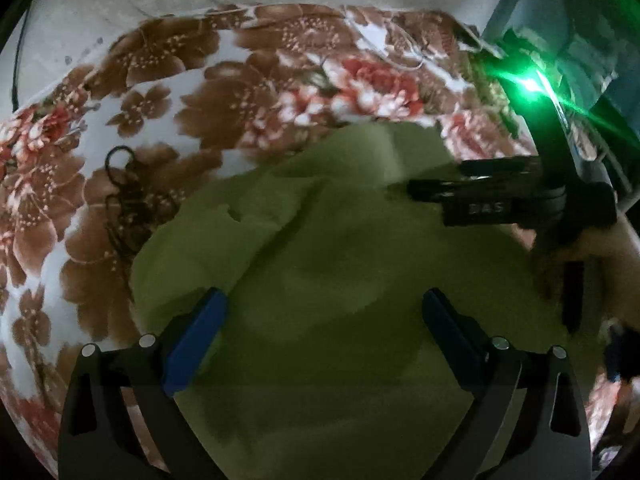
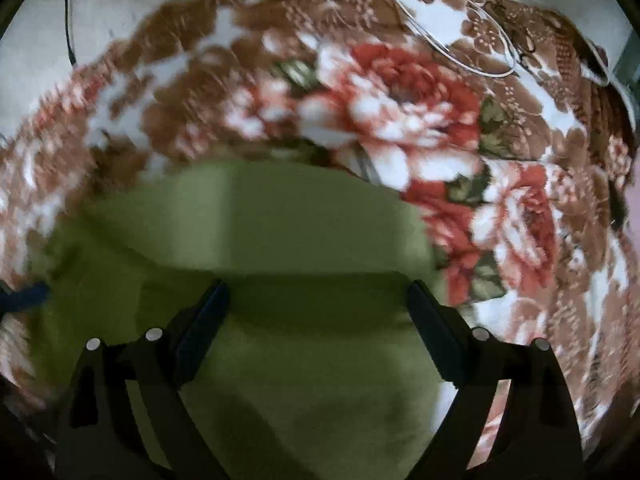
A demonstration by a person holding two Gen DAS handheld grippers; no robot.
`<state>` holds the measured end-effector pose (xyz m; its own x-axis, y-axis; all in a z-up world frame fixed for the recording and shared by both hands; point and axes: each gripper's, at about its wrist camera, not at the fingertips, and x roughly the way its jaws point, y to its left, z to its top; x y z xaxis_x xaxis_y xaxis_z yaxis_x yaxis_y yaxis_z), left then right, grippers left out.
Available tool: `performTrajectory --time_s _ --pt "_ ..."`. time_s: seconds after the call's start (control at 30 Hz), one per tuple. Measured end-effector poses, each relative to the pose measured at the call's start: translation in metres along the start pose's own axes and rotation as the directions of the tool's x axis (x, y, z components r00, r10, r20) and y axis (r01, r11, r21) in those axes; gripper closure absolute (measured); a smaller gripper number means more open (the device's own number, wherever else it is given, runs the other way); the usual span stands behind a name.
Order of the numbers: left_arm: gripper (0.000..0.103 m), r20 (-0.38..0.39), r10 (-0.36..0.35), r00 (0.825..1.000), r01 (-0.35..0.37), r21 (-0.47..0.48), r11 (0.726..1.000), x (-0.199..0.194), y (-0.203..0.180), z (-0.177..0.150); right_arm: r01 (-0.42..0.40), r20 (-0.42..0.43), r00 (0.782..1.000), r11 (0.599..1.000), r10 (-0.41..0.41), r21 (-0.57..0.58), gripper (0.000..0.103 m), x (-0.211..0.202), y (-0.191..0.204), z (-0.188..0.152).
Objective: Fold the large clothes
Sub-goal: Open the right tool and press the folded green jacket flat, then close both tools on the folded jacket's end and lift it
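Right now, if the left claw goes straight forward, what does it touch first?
Most likely the green cloth: it fills the space between and ahead of the open left claw. Depth is hard to judge.

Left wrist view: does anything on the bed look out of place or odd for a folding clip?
A tangled black cord lies on the brown-and-red floral blanket, right beside the olive-green garment; a white cable loops near the blanket's far edge. The garment is rumpled, with creases. Both views are blurred; nothing looks damaged.
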<state>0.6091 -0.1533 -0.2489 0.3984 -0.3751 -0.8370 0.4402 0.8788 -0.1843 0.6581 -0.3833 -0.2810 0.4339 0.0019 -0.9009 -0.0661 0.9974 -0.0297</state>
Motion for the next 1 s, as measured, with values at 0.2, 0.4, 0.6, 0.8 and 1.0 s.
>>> performTrajectory --time_s 0.2,0.4,0.6,0.8,1.0 --pt "0.014 0.014 0.011 1.0 -0.01 -0.024 1.0 -0.021 0.014 -0.006 -0.072 -0.017 0.997 0.984 0.076 0.16 0.01 -0.003 -0.071 -0.012" --pt "0.005 -0.039 -0.02 0.999 0.013 -0.165 0.986 -0.069 0.033 -0.027 -0.412 0.065 0.91 0.87 0.411 0.271 0.006 -0.057 -0.122 -0.04" --pt "0.005 -0.044 0.06 0.997 -0.066 -0.138 0.988 -0.1 0.022 -0.062 -0.487 0.014 0.866 0.836 0.5 0.254 0.005 -0.071 -0.122 -0.068" --pt "0.005 -0.075 0.071 0.995 -0.08 -0.135 0.988 -0.097 0.015 -0.084 -0.511 -0.083 0.839 0.832 0.538 0.216 0.005 -0.055 -0.103 -0.091" --pt "0.005 -0.121 0.068 0.99 -0.087 -0.164 0.983 -0.074 0.025 -0.096 -0.516 -0.127 0.827 0.828 0.548 0.219 0.005 -0.036 -0.094 -0.097"
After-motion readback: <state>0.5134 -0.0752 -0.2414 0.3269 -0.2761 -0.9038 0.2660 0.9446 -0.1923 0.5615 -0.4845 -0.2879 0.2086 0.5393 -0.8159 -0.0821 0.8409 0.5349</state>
